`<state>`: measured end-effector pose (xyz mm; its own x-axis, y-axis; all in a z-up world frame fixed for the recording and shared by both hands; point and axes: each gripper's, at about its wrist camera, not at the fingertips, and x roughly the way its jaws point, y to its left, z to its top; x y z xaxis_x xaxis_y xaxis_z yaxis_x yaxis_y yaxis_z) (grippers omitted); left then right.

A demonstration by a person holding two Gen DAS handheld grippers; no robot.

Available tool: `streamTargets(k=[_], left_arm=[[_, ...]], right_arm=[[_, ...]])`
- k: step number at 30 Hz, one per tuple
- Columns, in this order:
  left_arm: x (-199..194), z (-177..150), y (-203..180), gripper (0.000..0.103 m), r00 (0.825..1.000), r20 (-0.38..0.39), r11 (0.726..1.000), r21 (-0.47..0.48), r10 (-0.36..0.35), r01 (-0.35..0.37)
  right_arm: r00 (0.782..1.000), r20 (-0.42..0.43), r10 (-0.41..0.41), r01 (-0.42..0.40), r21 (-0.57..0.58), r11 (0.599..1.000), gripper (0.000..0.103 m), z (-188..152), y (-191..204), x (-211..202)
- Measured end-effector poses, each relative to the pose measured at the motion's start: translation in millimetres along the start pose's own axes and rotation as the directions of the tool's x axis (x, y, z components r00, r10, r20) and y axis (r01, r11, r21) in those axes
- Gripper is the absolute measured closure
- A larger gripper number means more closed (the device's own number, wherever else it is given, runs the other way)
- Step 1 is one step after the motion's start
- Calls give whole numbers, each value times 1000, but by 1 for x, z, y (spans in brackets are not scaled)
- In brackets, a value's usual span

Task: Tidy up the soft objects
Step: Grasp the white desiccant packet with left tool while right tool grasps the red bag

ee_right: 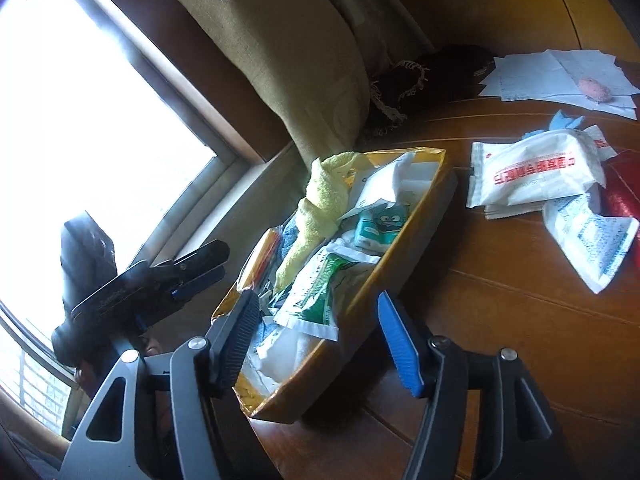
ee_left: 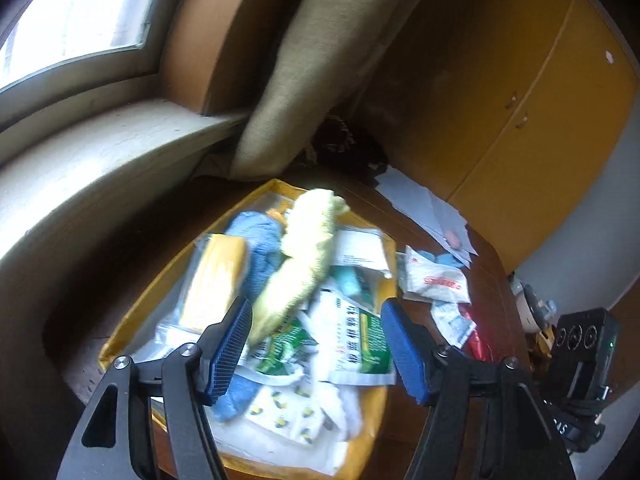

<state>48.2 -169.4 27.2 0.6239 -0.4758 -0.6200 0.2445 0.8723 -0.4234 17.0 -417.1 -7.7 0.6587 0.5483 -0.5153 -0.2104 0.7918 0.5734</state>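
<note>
A yellow cardboard box point(ee_left: 120, 332) point(ee_right: 360, 320) sits on the wooden table. It holds a pale yellow towel point(ee_left: 308, 240) point(ee_right: 320, 200), a blue cloth point(ee_left: 260, 240), an orange packet point(ee_left: 216, 276), green-and-white sachets point(ee_left: 360, 340) point(ee_right: 320, 292) and a teal tissue pack point(ee_right: 380, 224). My left gripper point(ee_left: 316, 312) hangs open over the box; the towel's near end lies loose beside its left finger, not pinched. My right gripper point(ee_right: 316, 304) is open over the box's near end, with nothing between its pads. In the right wrist view the left gripper point(ee_right: 192, 276) shows at the box's left side.
White wipe packs point(ee_right: 536, 172) point(ee_left: 434, 276), a red packet point(ee_right: 624, 196) and loose papers point(ee_right: 560, 76) lie on the table right of the box. A tan cushion point(ee_left: 320, 60) and a dark fringed cloth point(ee_right: 408, 80) stand behind it. A window sill runs along the left.
</note>
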Motion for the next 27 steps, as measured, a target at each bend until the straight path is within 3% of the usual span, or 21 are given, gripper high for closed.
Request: streamTargets(k=[6,11,15,18,21,24,27], left_arm=[[14,-8,-51,33,996,-59,995,68,-67,71],[34,-16,-85,33,986,-139,991,87,-93,106],[55,-28,-104,33,979,-189,989,107,-82,104],[67,-36,-116,33,974,-215,986,127,-74,103],[77,-41,-126,33,970,-234,985,137,-73,107],[85,-42,-134,33,967,-244,984,143,-68,105],[88,-44,-140,33,966,-251,982,152,-69,109]], right_arm=[[989,82,-123,120,47,992,33,16,-43,-53],[946,120,-300,281,151,948,30,46,-100,-88],[897,83,-434,405,239,882,29,63,-146,-89],[876,51,-480,444,305,843,29,59,-171,-88],[847,33,-531,504,270,820,29,55,-175,-83],[861,-14,-509,493,269,827,29,54,-183,-69],[843,-30,-537,527,241,815,29,55,-184,-58]])
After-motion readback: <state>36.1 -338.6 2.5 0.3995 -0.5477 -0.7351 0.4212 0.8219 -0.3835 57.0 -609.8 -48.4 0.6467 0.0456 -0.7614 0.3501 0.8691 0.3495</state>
